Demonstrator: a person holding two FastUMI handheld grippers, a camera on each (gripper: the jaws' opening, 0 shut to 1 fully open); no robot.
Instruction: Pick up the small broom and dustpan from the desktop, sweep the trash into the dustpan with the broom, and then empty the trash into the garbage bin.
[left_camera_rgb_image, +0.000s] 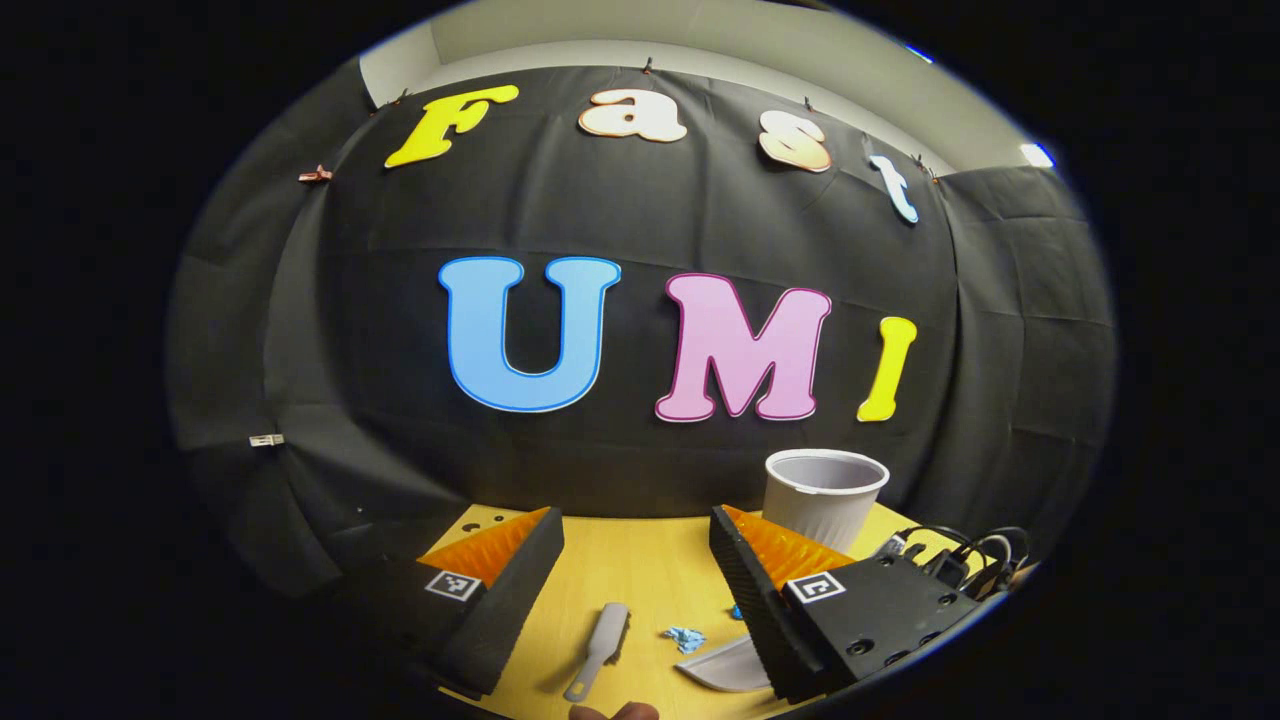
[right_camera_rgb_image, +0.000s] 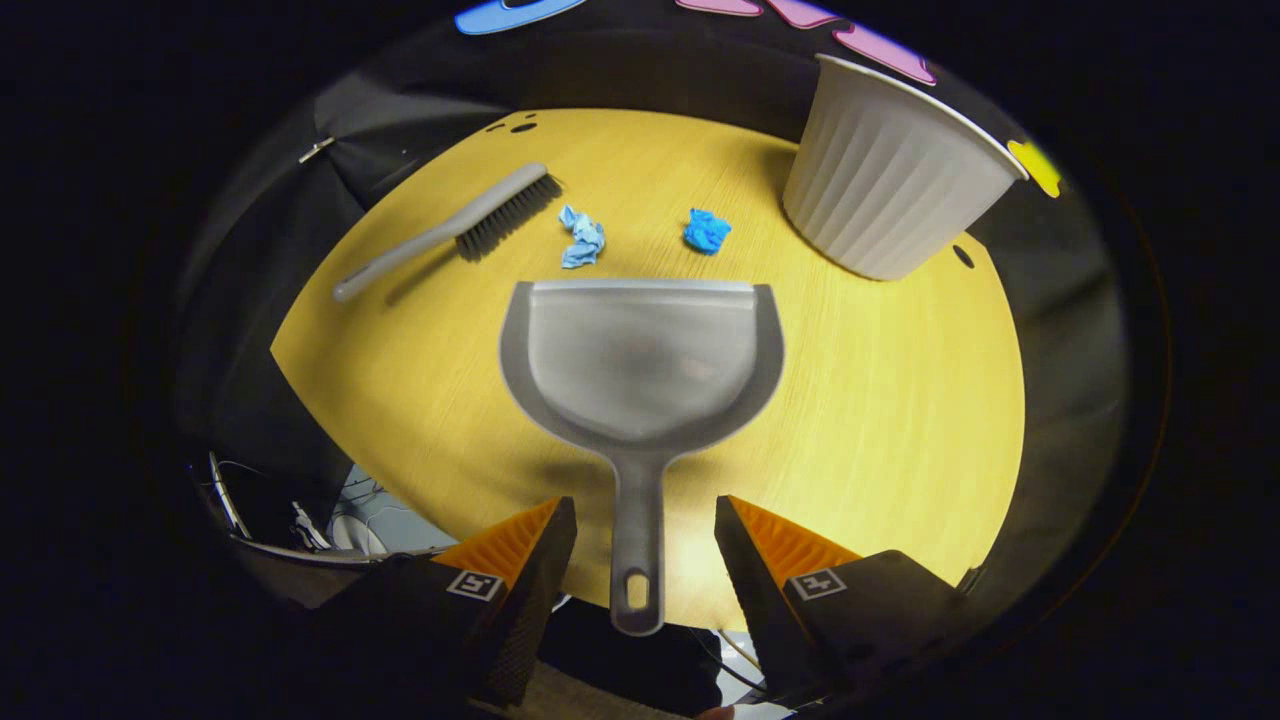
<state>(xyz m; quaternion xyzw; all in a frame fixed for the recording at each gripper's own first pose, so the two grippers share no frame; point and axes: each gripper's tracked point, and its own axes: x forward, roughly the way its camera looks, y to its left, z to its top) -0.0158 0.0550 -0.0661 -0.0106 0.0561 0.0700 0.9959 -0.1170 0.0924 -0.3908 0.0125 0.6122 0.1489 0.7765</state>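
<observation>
Desk (right_camera_rgb_image: 900, 400): yellow wooden top.
Dustpan (right_camera_rgb_image: 640, 370): grey plastic, flat mid-desk, handle between the wide-open, empty right tongs (right_camera_rgb_image: 645, 545).
Broom (right_camera_rgb_image: 450, 230): grey, dark bristles, beyond-left of dustpan.
Trash: two crumpled blue scraps (right_camera_rgb_image: 582, 238) (right_camera_rgb_image: 706, 230) beyond dustpan's lip.
Bin (right_camera_rgb_image: 890, 170): white ribbed cup, beyond-right.
Left tongs (left_camera_rgb_image: 637, 560): wide open, empty.

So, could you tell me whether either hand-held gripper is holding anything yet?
Nothing is held: the right hand-held gripper straddles the dustpan handle, open.

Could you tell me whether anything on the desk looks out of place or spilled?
Only the two crumpled blue scraps stand out, loose on the desktop ahead of the dustpan. The broom lies flat, and the bin stands upright.
</observation>
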